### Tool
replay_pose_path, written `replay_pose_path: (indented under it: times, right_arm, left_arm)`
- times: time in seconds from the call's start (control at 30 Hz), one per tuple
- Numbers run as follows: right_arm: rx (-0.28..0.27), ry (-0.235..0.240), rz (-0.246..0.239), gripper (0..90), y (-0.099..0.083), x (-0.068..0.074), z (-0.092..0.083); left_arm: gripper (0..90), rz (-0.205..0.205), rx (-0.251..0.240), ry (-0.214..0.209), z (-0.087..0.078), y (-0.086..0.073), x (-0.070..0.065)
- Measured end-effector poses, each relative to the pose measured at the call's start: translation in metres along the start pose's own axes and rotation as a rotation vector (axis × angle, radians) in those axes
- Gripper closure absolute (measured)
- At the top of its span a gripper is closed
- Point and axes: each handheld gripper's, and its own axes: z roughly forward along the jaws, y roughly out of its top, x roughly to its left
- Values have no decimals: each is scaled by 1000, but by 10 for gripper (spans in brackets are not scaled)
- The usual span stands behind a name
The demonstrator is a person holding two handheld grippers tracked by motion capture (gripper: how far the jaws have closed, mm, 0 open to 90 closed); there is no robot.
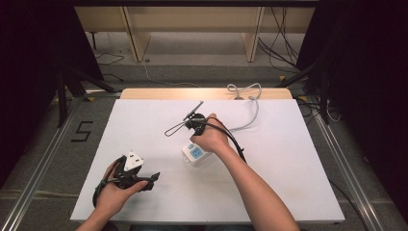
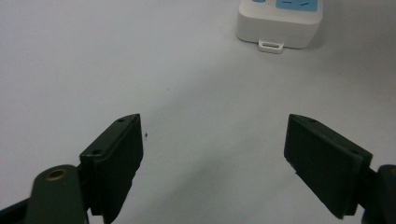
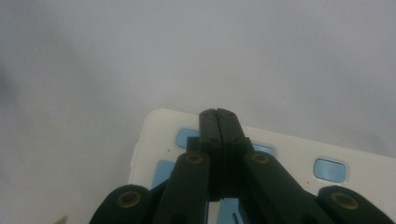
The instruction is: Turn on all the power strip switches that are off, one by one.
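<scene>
A white socket block (image 1: pixel 196 155) with blue panels lies near the middle of the white table (image 1: pixel 288 183). Its grey cord (image 1: pixel 251 118) runs off toward the table's back edge. My right gripper (image 1: pixel 194 146) points down over the block, jaws pressed together with nothing between them. In the right gripper view the shut tips (image 3: pixel 219 114) hang over the block's blue-panelled top (image 3: pixel 329 169); I cannot tell whether they touch it. My left gripper (image 1: pixel 153 177) rests at the front left, jaws wide apart and empty. The left gripper view has its open jaws (image 2: pixel 212 140) aimed toward the block (image 2: pixel 280 23).
A black cable (image 1: pixel 231 137) loops from the right gripper over the forearm. A wooden strip (image 1: pixel 207 93) borders the table's back edge. Metal rails (image 1: pixel 43 159) flank the table, and a floor mark "5" (image 1: pixel 82 131) lies at the left. Loose cables (image 1: pixel 284 43) trail at the back right.
</scene>
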Motion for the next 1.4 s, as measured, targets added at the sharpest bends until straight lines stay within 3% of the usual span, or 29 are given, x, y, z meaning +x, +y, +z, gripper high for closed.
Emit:
replay_pose_path:
  times: [0.83, 1.4]
  right_arm:
    - [24, -2, -19, 900, 4, 6, 1]
    - [50, 1, -37, 900, 6, 12, 10]
  left_arm:
    - [197, -1, 1, -3, 0, 0, 1]
    - [197, 4, 1, -6, -1, 0, 1]
